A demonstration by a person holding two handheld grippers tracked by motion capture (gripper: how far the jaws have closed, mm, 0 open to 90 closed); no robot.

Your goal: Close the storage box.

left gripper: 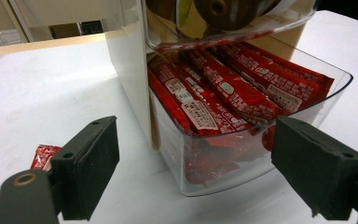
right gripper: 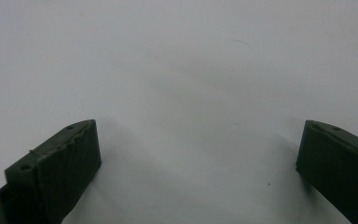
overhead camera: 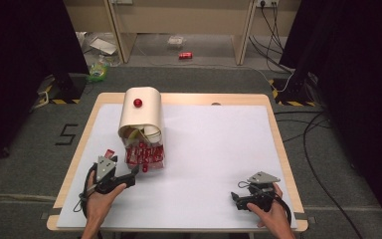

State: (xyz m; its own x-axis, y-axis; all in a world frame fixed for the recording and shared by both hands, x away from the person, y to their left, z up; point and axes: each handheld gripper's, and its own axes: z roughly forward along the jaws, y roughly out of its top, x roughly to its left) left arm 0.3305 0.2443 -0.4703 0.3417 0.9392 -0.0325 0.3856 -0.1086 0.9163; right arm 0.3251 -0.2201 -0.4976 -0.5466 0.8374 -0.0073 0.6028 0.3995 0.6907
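- White board covers a wood-edged table on a grey floor; a cream dispenser box stands at the board's far left and serves as the reference point for all entries below.
- Loose red sachet: lies flat on the board, just left of the box's foot and apart from it. Not held by anything.
- Left gripper: jaws spread wide and empty. It sits close in front of the box, aimed at the clear drawer, with one jaw either side of the drawer's front corner and no contact visible.
- Clear drawer: pulled out at the bottom of the box, packed with red sachets lying lengthwise. A second clear tray above it holds brown items that are too cropped to identify.
- Handling judgement: the sachets look light, soft and glossy, so likely to slip or crumple; a pinch across the flat middle of one sachet seems safest. The drawer is stiff, thin plastic; hold it by the front wall, and gently.
- Red knob: on the box's top face, untouched.
- Right gripper: well to the right of the box, near the board's front edge; jaws wide apart, empty, facing bare board.
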